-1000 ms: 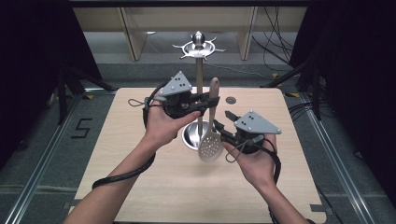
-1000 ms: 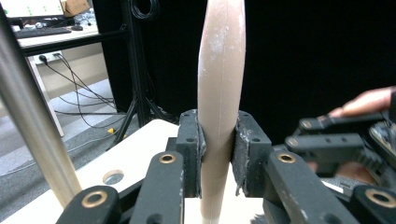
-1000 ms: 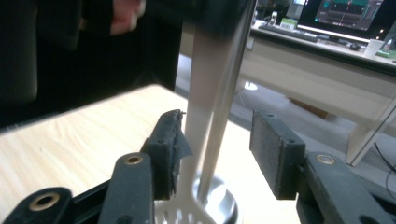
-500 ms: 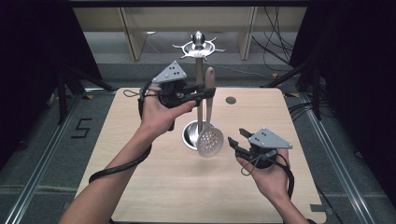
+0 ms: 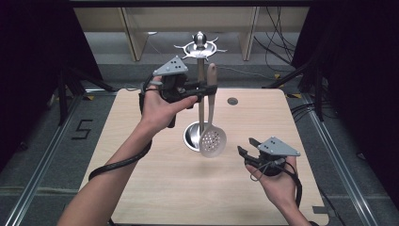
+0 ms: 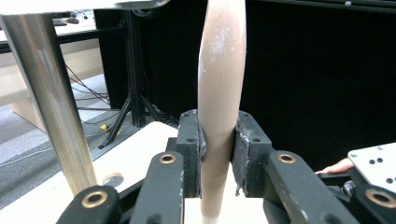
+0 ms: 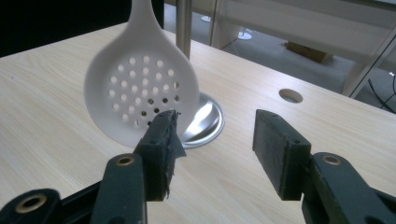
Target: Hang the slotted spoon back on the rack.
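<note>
Overhead forward-down; gripper cameras close; all share skimmer (image 5: 212, 140).

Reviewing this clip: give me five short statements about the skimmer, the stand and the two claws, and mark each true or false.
1. The left claw is shut on the handle of the slotted skimmer. True.
2. The skimmer lies flat on the table. False: it hangs upright, with its perforated head low beside the stand's round base.
3. The right claw is open with nothing between its jaws. True.
4. The right claw grips the metal pole of the stand. False: it sits low over the table, apart from the pole.
5. The skimmer's head is solid, without holes. False: the right gripper view shows many round holes in it.
</note>
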`<state>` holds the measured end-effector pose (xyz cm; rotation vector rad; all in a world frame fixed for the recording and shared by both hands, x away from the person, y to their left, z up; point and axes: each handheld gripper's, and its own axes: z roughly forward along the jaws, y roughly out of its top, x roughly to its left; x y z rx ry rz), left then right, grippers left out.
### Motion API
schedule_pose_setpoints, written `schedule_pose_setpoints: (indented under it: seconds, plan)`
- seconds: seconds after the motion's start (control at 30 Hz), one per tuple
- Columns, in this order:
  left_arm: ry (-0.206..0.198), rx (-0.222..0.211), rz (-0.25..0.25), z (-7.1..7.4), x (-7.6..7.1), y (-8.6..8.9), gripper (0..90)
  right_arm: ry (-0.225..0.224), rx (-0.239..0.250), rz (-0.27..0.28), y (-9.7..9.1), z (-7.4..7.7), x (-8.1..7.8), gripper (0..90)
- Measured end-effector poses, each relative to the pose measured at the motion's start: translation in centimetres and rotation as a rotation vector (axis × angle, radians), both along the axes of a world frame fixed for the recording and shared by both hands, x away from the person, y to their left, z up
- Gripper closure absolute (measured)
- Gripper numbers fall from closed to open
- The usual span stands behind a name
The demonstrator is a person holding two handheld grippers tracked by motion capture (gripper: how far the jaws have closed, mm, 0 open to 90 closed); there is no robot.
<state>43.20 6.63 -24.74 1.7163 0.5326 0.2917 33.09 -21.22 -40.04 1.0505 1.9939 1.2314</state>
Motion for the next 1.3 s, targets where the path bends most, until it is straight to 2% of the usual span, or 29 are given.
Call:
schedule_pose_setpoints:
  seconds: [0.07, 0.1, 0.13, 0.2, 0.27, 0.3, 0.4, 0.43, 0.8, 0.87, 0.9, 0.93, 1.0, 1.2, 1.23, 1.3]
  plan:
    - [0.005, 0.000, -0.002, 0.1, 0.1, 0.0, 74.0, -0.026, -0.030, 0.017, -0.4, -0.1, 0.3, 50.4]
    - [0.007, 0.000, -0.003, 0.1, 0.1, 0.0, 74.0, -0.027, -0.020, 0.020, -0.4, -0.2, 0.3, 50.4]
    - [0.007, 0.001, -0.003, 0.2, 0.2, 0.0, 74.0, -0.005, -0.004, -0.005, -0.4, -0.3, 0.1, 50.4]
    - [0.014, -0.002, -0.002, 0.3, 0.2, 0.0, 74.0, 0.004, -0.011, 0.000, -0.6, -0.3, 0.0, 50.4]
    - [0.022, -0.009, 0.000, 0.4, 0.3, 0.1, 74.0, -0.007, -0.026, 0.001, -0.8, -0.3, 0.1, 50.4]
    - [0.024, -0.011, -0.003, 0.4, 0.4, 0.1, 74.0, 0.003, -0.002, -0.015, -0.6, -0.5, 0.0, 50.4]
    - [0.032, -0.015, 0.000, 0.4, 0.6, 0.1, 74.0, 0.037, -0.003, -0.004, -0.7, -0.4, -0.1, 50.4]
    - [0.032, -0.012, 0.000, 0.4, 0.6, 0.1, 74.0, 0.018, -0.011, -0.004, -0.8, -0.4, 0.0, 50.4]
    - [0.045, -0.011, 0.008, 0.5, 1.0, 0.2, 74.0, 0.015, -0.007, -0.007, -0.8, -0.5, 0.1, 50.4]
    - [0.050, -0.012, 0.010, 0.5, 1.1, 0.2, 74.0, 0.026, 0.000, -0.012, -0.7, -0.5, 0.0, 50.4]
    - [0.050, -0.011, 0.009, 0.5, 1.1, 0.2, 74.0, 0.015, 0.000, -0.008, -0.7, -0.6, 0.1, 50.4]
    - [0.053, -0.013, 0.010, 0.5, 1.2, 0.2, 74.1, 0.037, 0.007, -0.005, -0.7, -0.5, 0.0, 50.4]
    - [0.054, -0.014, 0.010, 0.5, 1.2, 0.2, 74.0, 0.007, -0.008, -0.004, -0.8, -0.5, 0.2, 50.4]
    - [0.061, -0.017, 0.010, 0.5, 1.3, 0.2, 74.0, 0.015, -0.004, -0.007, -0.8, -0.6, 0.1, 50.4]
    - [0.060, -0.017, 0.011, 0.5, 1.3, 0.2, 74.0, 0.032, 0.012, -0.013, -0.6, -0.6, 0.0, 50.4]
    - [0.060, -0.015, 0.012, 0.6, 1.4, 0.2, 74.0, 0.023, 0.014, -0.016, -0.6, -0.6, 0.1, 50.4]
